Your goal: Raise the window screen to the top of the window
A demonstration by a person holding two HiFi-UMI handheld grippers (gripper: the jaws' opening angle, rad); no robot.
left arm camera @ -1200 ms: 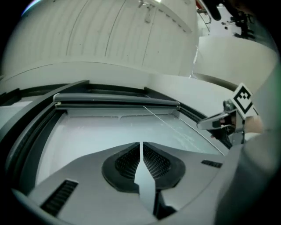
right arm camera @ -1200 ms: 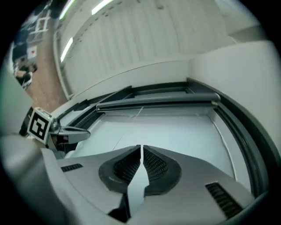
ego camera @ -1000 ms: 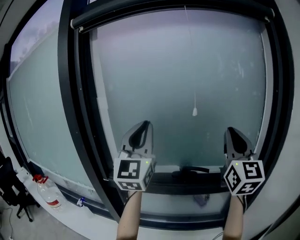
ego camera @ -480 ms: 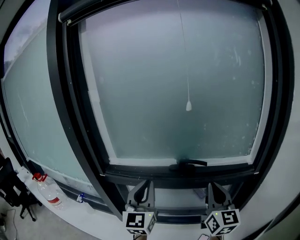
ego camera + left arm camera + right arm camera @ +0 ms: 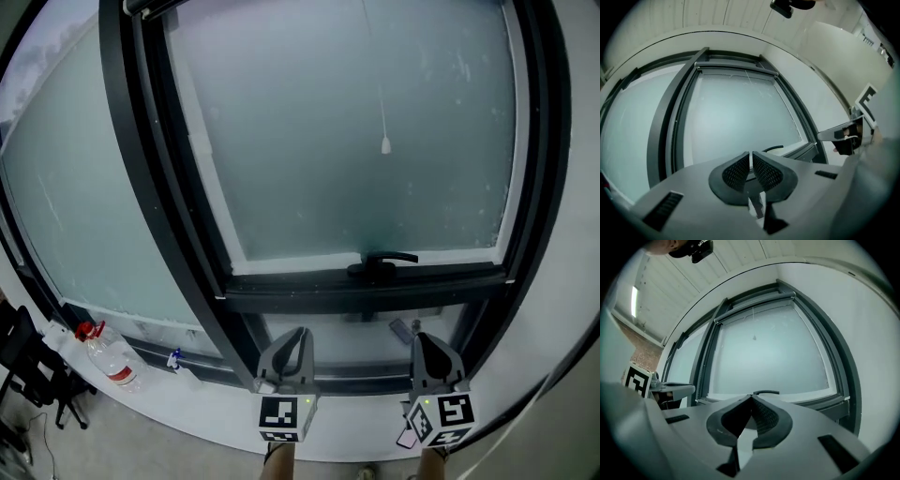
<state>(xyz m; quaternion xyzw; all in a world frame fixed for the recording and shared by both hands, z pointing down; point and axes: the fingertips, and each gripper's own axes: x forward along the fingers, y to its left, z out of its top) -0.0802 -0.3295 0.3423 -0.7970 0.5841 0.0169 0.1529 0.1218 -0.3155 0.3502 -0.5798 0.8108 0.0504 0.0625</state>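
Reads as the closing stage. Finds the window screen [image 5: 754, 304] already gathered into the slim dark housing along the top of the window, with only the pull cord [image 5: 380, 94] hanging down over the frosted pane [image 5: 309, 159] and ending in a small white bead [image 5: 385, 144]. Judged from that, leaves little or nothing to lift.

Places the left gripper [image 5: 298, 337] and right gripper [image 5: 423, 341] low, below the dark frame [image 5: 375, 292] and well apart from the cord. Shows the left jaws pressed together save for a hairline slit, with nothing between them. Shows the right jaws tip to tip, equally empty.

If any slack remains, calls for parting one pair of jaws, reaching up to the bead and pinching the cord. Otherwise calls only for a check that the screen sits flush in its housing.

Looks like matte dark metal on the frame, with a curved black lever handle [image 5: 380, 266] on the bottom rail. Milky, translucent pane, lightly speckled. Ribbed, rubbery-looking pads inside the jaws. Thin, limp cord, probably quick to slip from a loose pinch. Clear plastic bottle [image 5: 111, 361] with a red cap, far left on the sill.
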